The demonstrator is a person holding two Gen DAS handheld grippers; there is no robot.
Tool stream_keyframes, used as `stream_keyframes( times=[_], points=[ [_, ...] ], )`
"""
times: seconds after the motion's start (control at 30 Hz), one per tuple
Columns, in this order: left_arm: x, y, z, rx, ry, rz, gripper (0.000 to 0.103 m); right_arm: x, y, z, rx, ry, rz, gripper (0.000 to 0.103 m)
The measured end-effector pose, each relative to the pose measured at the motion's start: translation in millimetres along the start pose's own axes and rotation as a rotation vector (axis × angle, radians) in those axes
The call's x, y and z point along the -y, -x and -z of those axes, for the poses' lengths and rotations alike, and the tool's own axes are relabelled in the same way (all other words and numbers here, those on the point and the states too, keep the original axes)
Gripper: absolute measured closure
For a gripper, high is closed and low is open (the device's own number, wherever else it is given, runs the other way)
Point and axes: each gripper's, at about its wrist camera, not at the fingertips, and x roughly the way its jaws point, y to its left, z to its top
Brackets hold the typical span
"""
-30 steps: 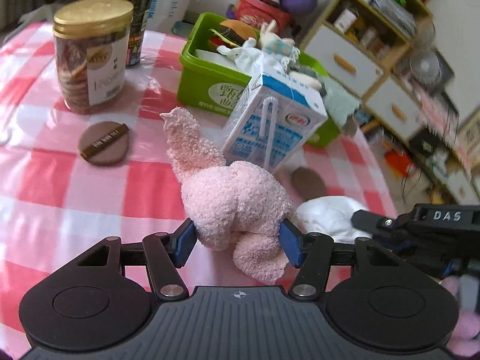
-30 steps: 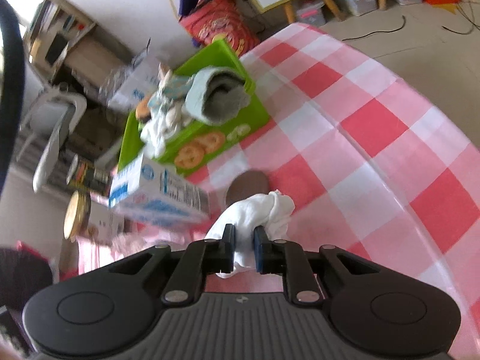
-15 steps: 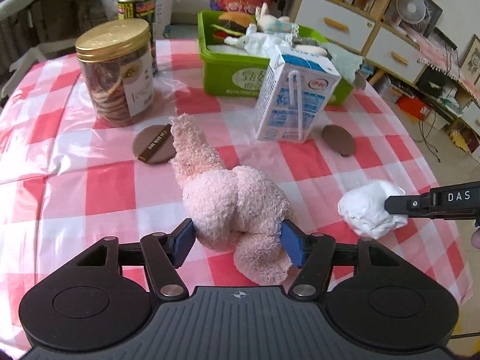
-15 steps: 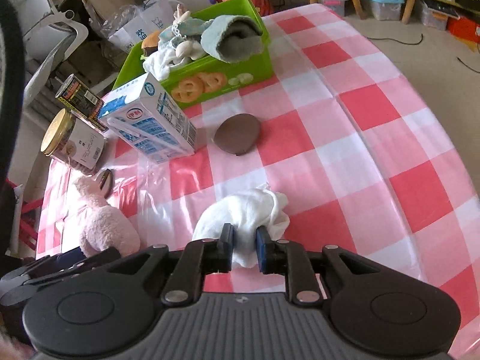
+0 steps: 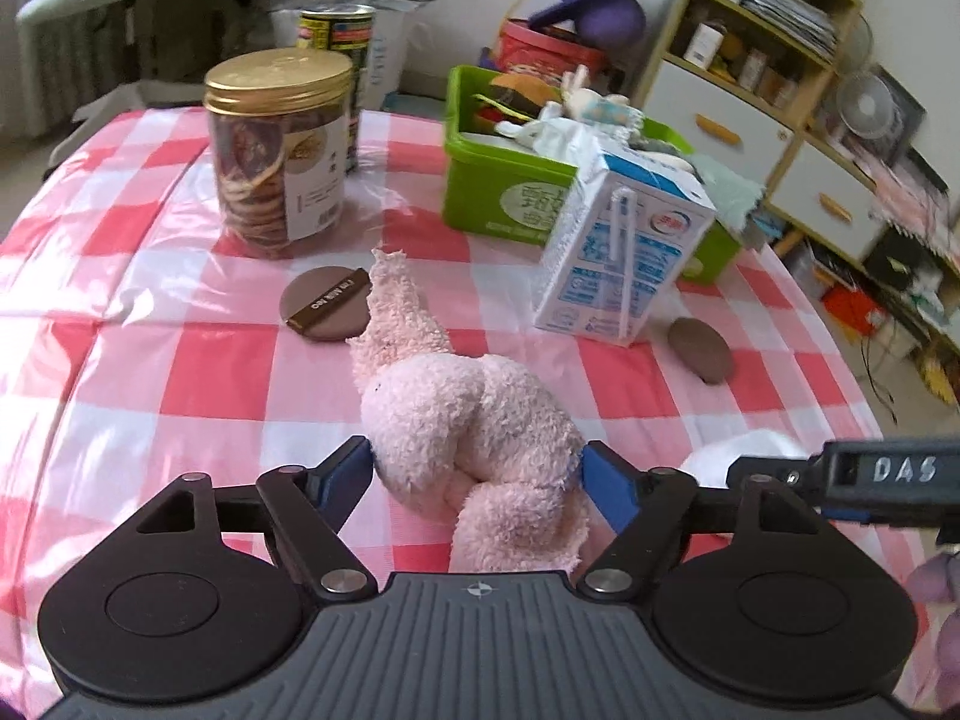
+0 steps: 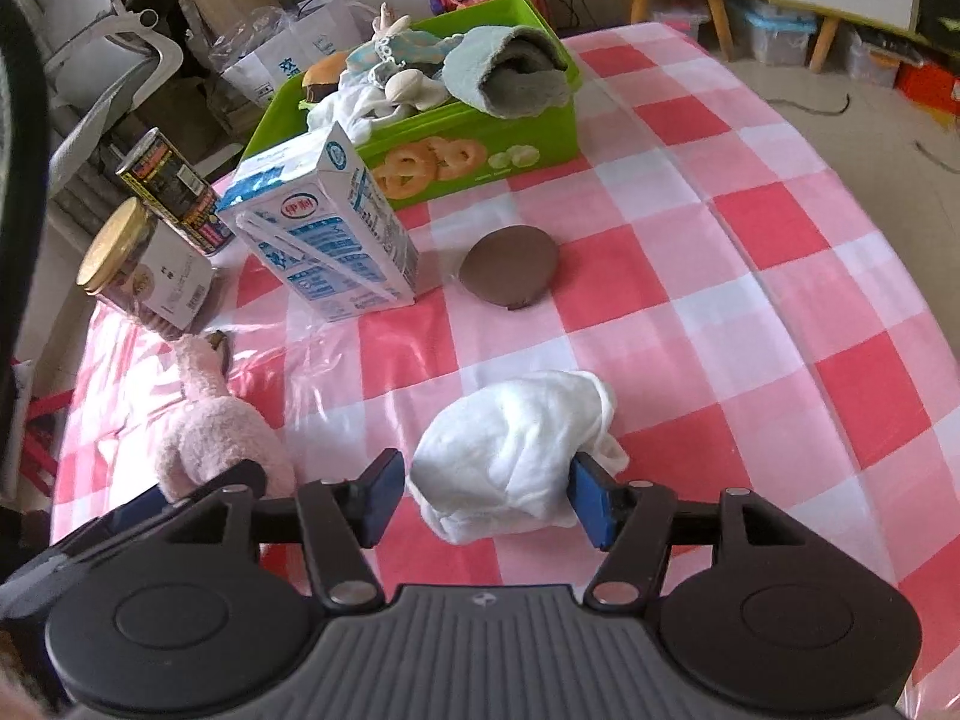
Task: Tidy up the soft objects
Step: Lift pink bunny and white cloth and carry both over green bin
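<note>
White cloth (image 6: 516, 450) lies loose on the checked table (image 6: 780, 300) as the right gripper (image 6: 480, 489) has just opened, releasing it, well short of the green bin (image 6: 480, 150) at twelve o'clock.

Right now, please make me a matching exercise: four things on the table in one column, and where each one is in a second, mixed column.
Things:
1. pink plush toy
2. white cloth
3. milk carton
4. grey-green towel

Places:
A. in the green bin, over its rim
B. between the left gripper jaws
C. standing in front of the green bin
D. between the right gripper jaws

Pairs: 1-B, 2-D, 3-C, 4-A
</note>
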Motion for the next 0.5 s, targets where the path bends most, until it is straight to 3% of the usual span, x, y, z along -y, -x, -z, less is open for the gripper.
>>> stream_keyframes(
  times=[0.23, 0.5],
  points=[
    [5.0, 0.8, 0.1, 0.014, -0.015, -0.024, 0.035, -3.8, -6.5, 3.1, 0.035, 0.008, 0.045, 0.068],
    [4.6, 2.6, -1.3, -0.005, -0.027, -0.018, 0.037, -10.3, -4.1, 5.4, 0.049, 0.053, 0.049, 0.088]
  ],
)
